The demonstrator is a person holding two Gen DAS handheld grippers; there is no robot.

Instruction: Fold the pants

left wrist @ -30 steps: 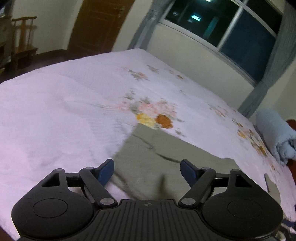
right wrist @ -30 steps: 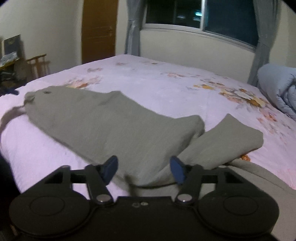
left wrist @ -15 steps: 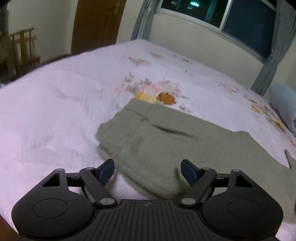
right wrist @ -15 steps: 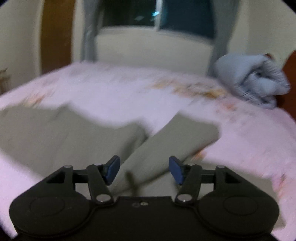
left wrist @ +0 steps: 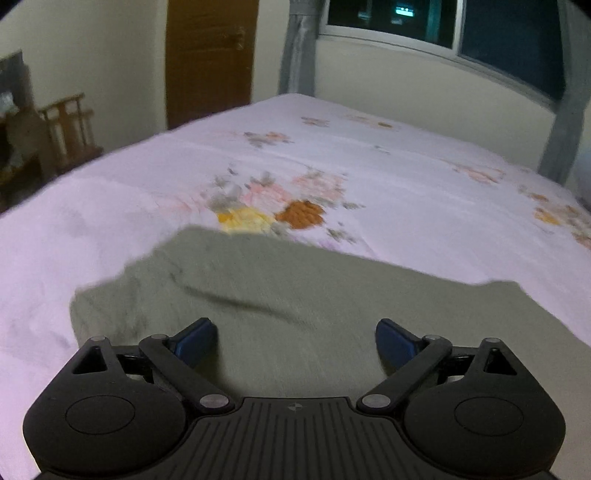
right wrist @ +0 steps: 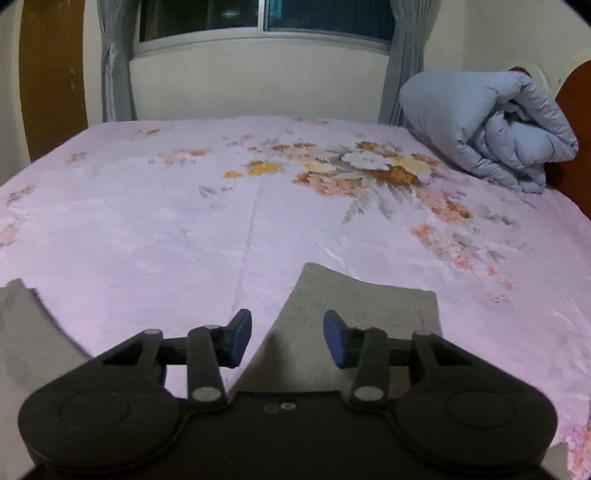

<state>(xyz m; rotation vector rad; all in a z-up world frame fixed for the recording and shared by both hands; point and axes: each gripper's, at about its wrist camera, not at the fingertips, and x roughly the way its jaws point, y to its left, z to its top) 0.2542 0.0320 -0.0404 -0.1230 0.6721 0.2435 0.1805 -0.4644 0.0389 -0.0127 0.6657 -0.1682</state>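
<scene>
Grey-green pants (left wrist: 295, 291) lie flat on a bed with a pink floral sheet (left wrist: 110, 221). In the left wrist view my left gripper (left wrist: 295, 341) is open and empty, just above the waist end of the pants. In the right wrist view my right gripper (right wrist: 287, 339) is open and empty, over the left edge of one pant leg (right wrist: 362, 306) near its cuff. Another part of the pants (right wrist: 22, 332) shows at the left edge of that view.
A rolled blue duvet (right wrist: 491, 125) lies at the head of the bed by a wooden headboard (right wrist: 576, 110). A window with grey curtains (right wrist: 258, 22) is behind the bed. A brown door (left wrist: 210, 59) and a wooden rack (left wrist: 70, 129) stand beyond the bed's far side.
Both grippers have swung: the left view has closed in on the waist end, the right view has turned from the overlapped legs toward one leg's cuff. Both stayed open.
</scene>
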